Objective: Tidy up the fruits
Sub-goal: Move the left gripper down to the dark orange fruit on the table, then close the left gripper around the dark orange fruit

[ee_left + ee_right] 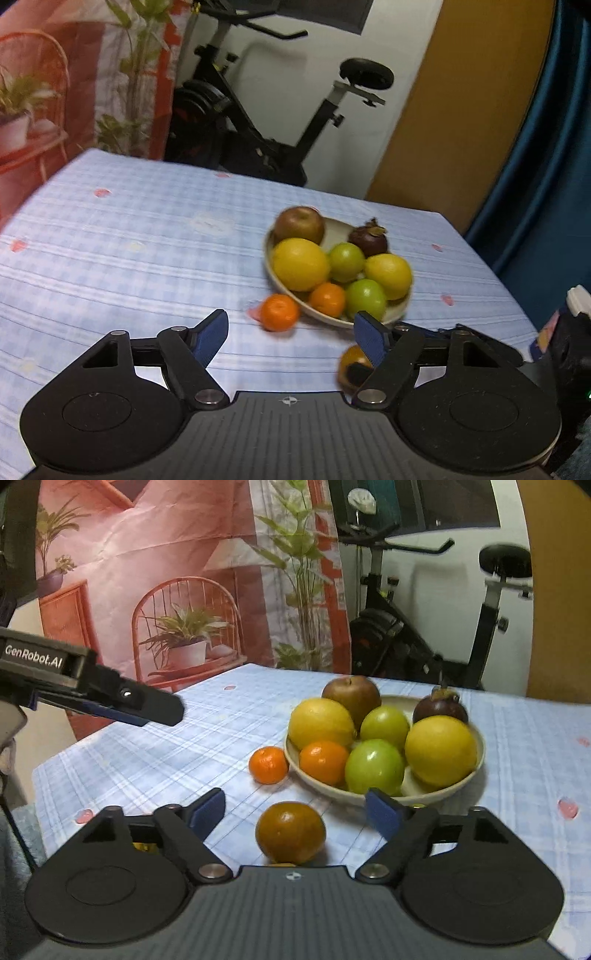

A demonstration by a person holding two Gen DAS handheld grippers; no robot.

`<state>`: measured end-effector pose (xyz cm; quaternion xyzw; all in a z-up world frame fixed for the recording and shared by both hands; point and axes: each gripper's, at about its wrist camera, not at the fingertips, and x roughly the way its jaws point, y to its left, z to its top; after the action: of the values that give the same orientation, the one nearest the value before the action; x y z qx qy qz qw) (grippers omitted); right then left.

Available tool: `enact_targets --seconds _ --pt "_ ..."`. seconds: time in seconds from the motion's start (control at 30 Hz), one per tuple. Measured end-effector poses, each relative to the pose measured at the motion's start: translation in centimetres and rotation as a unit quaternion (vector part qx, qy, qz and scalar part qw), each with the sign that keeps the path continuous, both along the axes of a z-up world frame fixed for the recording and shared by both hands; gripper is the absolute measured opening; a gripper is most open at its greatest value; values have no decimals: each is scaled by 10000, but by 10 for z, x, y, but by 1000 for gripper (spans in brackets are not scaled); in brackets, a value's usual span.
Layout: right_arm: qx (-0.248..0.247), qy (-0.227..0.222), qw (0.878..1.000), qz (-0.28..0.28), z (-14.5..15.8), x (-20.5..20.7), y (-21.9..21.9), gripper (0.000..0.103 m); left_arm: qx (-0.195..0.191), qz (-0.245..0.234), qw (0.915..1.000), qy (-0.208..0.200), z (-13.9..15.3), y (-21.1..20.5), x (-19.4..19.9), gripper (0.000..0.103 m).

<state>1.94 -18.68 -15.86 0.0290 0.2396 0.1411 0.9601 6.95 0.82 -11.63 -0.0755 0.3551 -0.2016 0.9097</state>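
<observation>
A cream bowl (476,768) (397,312) holds a brownish apple (351,696), two yellow lemons, two green fruits, a dark mangosteen (439,707) and a small mandarin (323,762). Another mandarin (268,765) (279,312) lies on the cloth just left of the bowl. A darker orange fruit (290,831) rests on the cloth between my right gripper's (295,808) open fingers, touching neither pad. My left gripper (291,332) is open and holds nothing, and it points towards the loose mandarin. The dark fruit (349,363) peeks out behind its right finger. The left gripper (162,710) also shows from the side.
The table carries a light blue checked cloth (129,240) with small pink spots. Behind it stand an exercise bike (258,122), a printed backdrop with plants (166,590) and a blue curtain (546,184). The cloth's left half is bare.
</observation>
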Motion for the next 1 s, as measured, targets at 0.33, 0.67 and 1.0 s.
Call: enact_targets --seconds 0.33,0.67,1.0 --pt "124 326 9992 184 -4 2 -4 60 -179 -297 9978 573 -20 -30 19 70" --pt "426 562 9973 215 -8 7 -12 50 -68 -710 9934 893 -38 -61 23 61" --pt "563 767 9952 240 -9 10 -15 49 -110 -662 9910 1158 -49 -60 29 52"
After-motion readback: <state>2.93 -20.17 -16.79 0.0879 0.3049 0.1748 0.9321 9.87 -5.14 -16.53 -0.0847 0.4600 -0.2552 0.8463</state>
